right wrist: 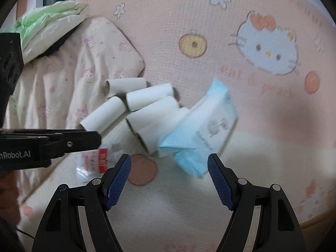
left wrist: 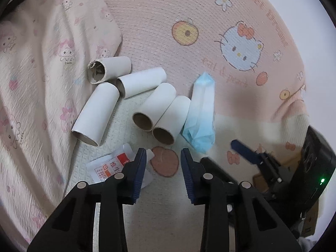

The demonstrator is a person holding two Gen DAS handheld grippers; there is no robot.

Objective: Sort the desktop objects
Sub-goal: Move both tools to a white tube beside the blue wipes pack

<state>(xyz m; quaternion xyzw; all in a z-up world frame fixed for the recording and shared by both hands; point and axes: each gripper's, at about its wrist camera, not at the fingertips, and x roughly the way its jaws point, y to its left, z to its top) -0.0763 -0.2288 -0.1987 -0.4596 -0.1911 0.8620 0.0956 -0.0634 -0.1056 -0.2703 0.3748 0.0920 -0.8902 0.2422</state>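
Several white cardboard tubes (left wrist: 147,105) (right wrist: 151,109) lie in a loose cluster on the pink cartoon mat (left wrist: 168,31). Right of them a blue-and-white tissue pack (left wrist: 201,113) (right wrist: 205,130) leans against one tube. A small clear sachet with a red label (left wrist: 109,166) (right wrist: 94,159) lies near the front, partly under my left gripper's finger. My left gripper (left wrist: 163,157) hovers over the mat just before the tubes, jaws apart with nothing between them. My right gripper (right wrist: 169,161) is open wide, close in front of the tissue pack. Its blue-padded finger (left wrist: 244,152) shows at the right of the left wrist view.
A rumpled pink printed blanket (left wrist: 42,73) (right wrist: 63,79) covers the left side, touching the farthest tube. A green-and-white puffy bundle (right wrist: 52,19) lies behind it. The left gripper (right wrist: 92,141) reaches in from the left of the right wrist view, above the sachet.
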